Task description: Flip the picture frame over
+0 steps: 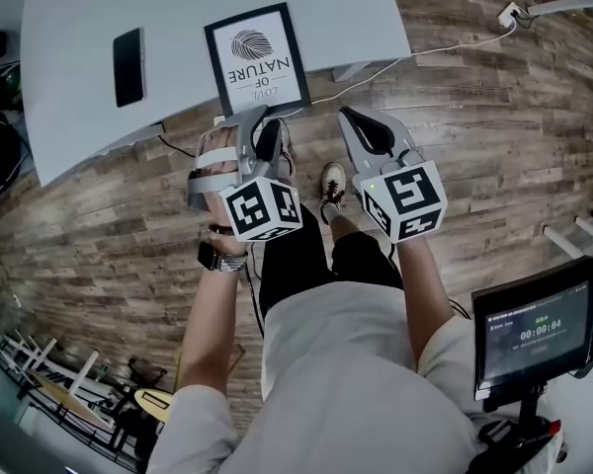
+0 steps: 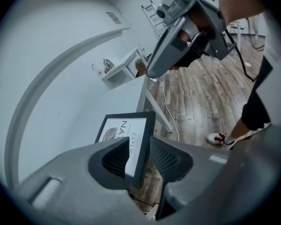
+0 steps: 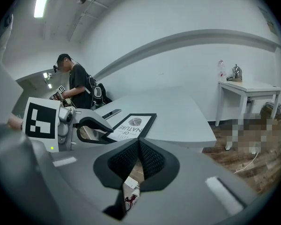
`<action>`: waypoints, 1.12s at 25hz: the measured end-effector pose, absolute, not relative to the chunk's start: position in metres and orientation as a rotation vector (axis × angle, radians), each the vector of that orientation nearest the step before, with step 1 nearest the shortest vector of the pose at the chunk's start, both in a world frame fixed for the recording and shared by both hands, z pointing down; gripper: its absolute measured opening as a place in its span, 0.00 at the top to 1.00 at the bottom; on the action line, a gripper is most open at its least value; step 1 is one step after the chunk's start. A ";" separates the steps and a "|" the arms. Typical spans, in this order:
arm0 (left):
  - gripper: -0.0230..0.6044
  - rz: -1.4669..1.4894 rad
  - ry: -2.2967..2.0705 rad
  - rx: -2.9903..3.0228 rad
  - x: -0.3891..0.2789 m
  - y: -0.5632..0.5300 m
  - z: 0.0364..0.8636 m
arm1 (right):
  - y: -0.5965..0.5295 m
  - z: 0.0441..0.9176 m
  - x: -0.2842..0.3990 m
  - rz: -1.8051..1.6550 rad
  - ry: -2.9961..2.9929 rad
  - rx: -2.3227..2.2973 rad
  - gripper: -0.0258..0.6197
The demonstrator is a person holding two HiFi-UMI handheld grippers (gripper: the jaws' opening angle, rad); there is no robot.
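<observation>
The black picture frame (image 1: pixel 258 59) lies face up on the grey table (image 1: pixel 79 28), with a leaf print and lettering showing and its near end at the table's front edge. My left gripper (image 1: pixel 260 124) hovers at that near end with its jaws open. In the left gripper view the frame (image 2: pixel 126 135) runs between the spread jaws of the left gripper (image 2: pixel 139 144), and the pads do not press on it. My right gripper (image 1: pixel 351 117) hangs just right of the frame over the floor, shut with nothing in it. In the right gripper view its pads (image 3: pixel 139 142) meet below the frame (image 3: pixel 133 123).
A dark phone (image 1: pixel 129 65) lies on the table left of the frame. A white cable (image 1: pixel 415 57) runs over the wood floor to a power strip (image 1: pixel 509 13). A screen (image 1: pixel 536 326) stands at lower right. Another person (image 3: pixel 77 86) and a white side table (image 3: pixel 248 88) stand farther off.
</observation>
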State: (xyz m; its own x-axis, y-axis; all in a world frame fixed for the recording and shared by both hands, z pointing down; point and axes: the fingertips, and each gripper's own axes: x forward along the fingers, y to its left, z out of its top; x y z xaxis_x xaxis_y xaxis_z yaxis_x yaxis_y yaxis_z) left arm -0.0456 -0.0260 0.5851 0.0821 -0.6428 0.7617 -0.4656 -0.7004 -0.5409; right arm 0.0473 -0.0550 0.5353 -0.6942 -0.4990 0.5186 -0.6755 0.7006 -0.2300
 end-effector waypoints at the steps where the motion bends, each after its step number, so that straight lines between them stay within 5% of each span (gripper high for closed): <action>1: 0.74 -1.687 1.119 -2.176 -0.046 -0.025 0.589 | -0.054 0.538 0.047 0.572 -2.488 0.904 0.96; 28: 0.81 -1.675 1.034 -1.868 -0.049 -0.031 0.609 | -0.041 0.557 0.055 0.617 -2.442 0.912 0.96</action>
State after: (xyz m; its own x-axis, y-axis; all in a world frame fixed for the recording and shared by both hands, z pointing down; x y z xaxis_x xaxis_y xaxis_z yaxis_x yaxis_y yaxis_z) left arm -0.0487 -0.0310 0.6085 -0.0047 -0.7573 0.6530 -0.2442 -0.6324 -0.7351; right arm 0.0553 -0.0405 0.5569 -0.6751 -0.4854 0.5556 -0.6910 0.6798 -0.2457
